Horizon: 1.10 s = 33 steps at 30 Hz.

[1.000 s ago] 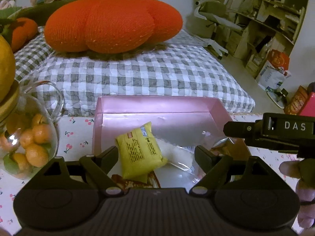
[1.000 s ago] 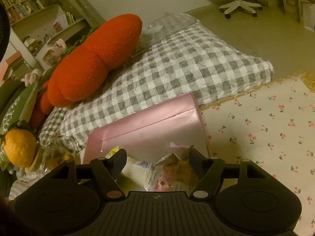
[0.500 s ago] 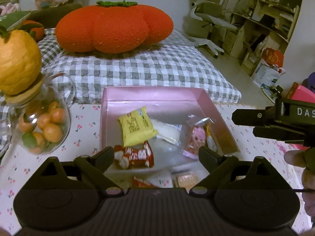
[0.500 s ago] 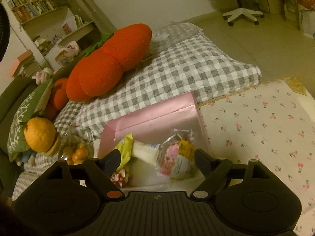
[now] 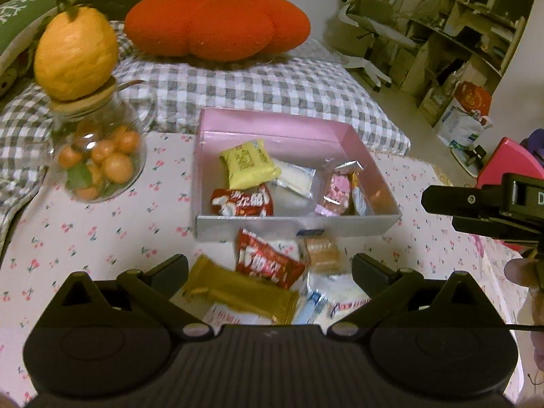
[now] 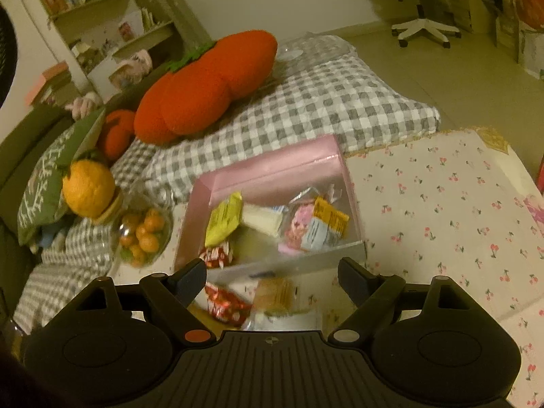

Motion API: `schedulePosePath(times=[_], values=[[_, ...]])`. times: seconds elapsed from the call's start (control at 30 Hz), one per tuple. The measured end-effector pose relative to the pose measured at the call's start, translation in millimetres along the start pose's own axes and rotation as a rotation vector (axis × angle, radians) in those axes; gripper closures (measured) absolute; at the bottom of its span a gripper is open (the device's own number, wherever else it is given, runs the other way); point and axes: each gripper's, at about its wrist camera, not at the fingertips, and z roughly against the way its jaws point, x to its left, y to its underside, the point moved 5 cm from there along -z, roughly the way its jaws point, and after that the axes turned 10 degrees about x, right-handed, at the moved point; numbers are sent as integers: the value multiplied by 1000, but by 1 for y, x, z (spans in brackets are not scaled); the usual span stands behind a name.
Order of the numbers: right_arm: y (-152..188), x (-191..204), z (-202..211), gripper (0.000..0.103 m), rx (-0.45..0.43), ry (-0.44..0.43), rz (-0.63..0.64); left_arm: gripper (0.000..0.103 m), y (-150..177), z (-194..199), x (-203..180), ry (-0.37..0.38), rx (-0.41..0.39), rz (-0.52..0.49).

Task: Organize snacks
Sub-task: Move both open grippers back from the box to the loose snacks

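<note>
A pink box [image 5: 384, 187] [image 6: 272, 166] on the cherry-print cloth holds several snacks: a yellow pack [image 5: 248, 163] [image 6: 222, 219], a red pack [image 5: 243, 202], a white pack [image 6: 261, 219] and a pink one [image 5: 336, 190]. Loose snacks lie in front of the box: a gold bar [image 5: 238, 292], a red pack [image 5: 268, 265] [image 6: 224, 302] and a biscuit pack [image 5: 321, 255] [image 6: 275, 294]. My left gripper [image 5: 270, 268] is open and empty above the loose pile. My right gripper [image 6: 272, 272] is open and empty over the box's near wall; it also shows in the left wrist view [image 5: 482, 204].
A glass jar of small oranges [image 5: 98, 163] [image 6: 142, 234] with a big orange fruit on its lid stands left of the box. A checked cushion [image 5: 272, 91] with a red pumpkin pillow [image 5: 217, 23] lies behind. The table edge is at the right [image 6: 520, 176].
Both grippers have pulled back and up from the box. The whole box and the loose snacks in front of it have come into view. Both stay open.
</note>
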Motion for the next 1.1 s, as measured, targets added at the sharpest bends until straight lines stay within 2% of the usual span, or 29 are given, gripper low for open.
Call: schedulePosePath(times=[0.23,0.47,0.73,0.83,0.93,1.1], values=[[20,11,3,16,1,-10,27,0,16,8,8,-25,-5,4],[37,7,-5,16,14,11,50,0,28,3,15,-20,10,-4],[37,-2,-11,16,23,18,28,0,23,2,24,-23,-1,-4],[36,-9,-17,16,36,39,7,1,20,-3,30,-56,-18,2],[37,-15,-24,16,60,46,-11,3,19,-13,35,-72,-4,0],[42,-19,-35,16,111,62,-18,9,22,-29,41,-49,54,23]])
